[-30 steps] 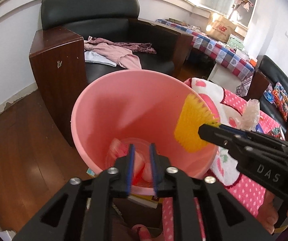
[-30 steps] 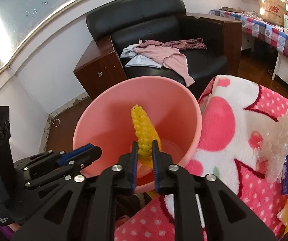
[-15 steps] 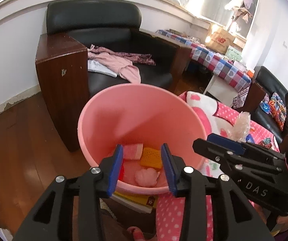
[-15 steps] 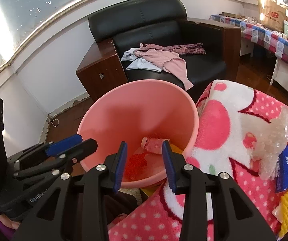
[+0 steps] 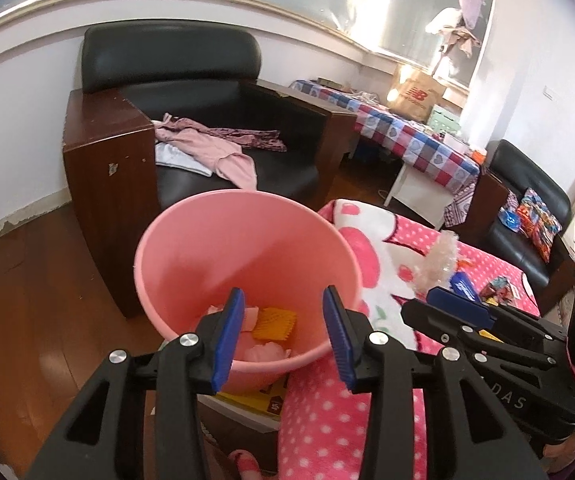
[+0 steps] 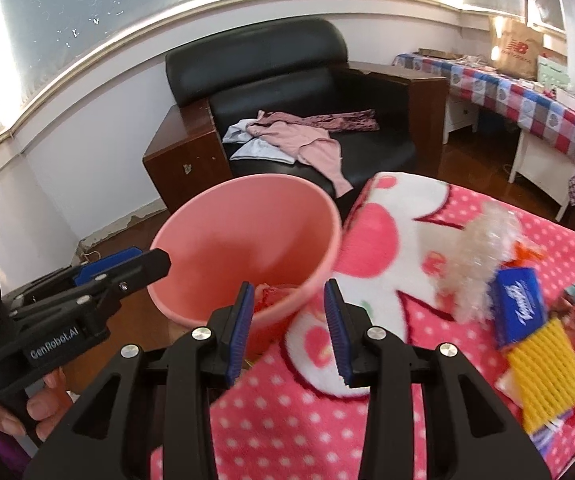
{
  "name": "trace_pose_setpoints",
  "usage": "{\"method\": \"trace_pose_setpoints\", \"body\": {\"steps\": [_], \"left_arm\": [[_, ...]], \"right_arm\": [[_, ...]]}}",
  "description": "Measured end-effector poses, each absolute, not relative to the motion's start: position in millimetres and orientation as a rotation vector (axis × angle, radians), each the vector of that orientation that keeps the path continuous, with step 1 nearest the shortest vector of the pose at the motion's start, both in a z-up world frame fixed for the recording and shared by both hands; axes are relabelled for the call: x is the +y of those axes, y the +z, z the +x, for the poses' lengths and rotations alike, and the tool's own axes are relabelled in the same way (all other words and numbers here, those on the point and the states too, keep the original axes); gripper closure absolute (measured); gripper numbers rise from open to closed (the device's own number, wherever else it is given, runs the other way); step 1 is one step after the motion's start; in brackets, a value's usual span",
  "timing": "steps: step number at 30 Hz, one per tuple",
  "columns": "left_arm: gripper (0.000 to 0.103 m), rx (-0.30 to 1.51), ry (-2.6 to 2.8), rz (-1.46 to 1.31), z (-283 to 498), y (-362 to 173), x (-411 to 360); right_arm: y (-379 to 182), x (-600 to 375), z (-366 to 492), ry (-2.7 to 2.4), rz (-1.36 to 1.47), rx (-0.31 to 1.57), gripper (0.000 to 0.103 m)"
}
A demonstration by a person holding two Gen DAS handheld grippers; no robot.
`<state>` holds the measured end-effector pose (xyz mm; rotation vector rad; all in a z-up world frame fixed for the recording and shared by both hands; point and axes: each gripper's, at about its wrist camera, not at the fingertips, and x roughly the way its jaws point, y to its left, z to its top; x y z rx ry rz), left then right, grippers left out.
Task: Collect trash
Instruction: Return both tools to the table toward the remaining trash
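Both grippers, left (image 5: 283,332) and right (image 6: 289,330), have just opened empty, foam dropped in the bin (image 5: 247,240); we swing right, wide, over the yellow net (image 6: 543,368).

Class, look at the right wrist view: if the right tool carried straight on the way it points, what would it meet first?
Most likely the near rim of the pink bin, right where it meets the edge of the pink polka-dot blanket. The open right tool frames both, so depth is hard to judge.
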<state>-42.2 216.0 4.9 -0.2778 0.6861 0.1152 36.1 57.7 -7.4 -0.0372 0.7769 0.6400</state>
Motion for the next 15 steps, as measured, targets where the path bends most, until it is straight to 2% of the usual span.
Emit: {"method": "trace_pose_setpoints", "body": {"steps": [15], "left_arm": [[0.063, 0.703, -0.019, -0.214, -42.5, 0.8, 151.8]], "right_arm": [[-12.8, -46.5, 8.6, 0.454, -0.028, 0.75, 0.066]]}}
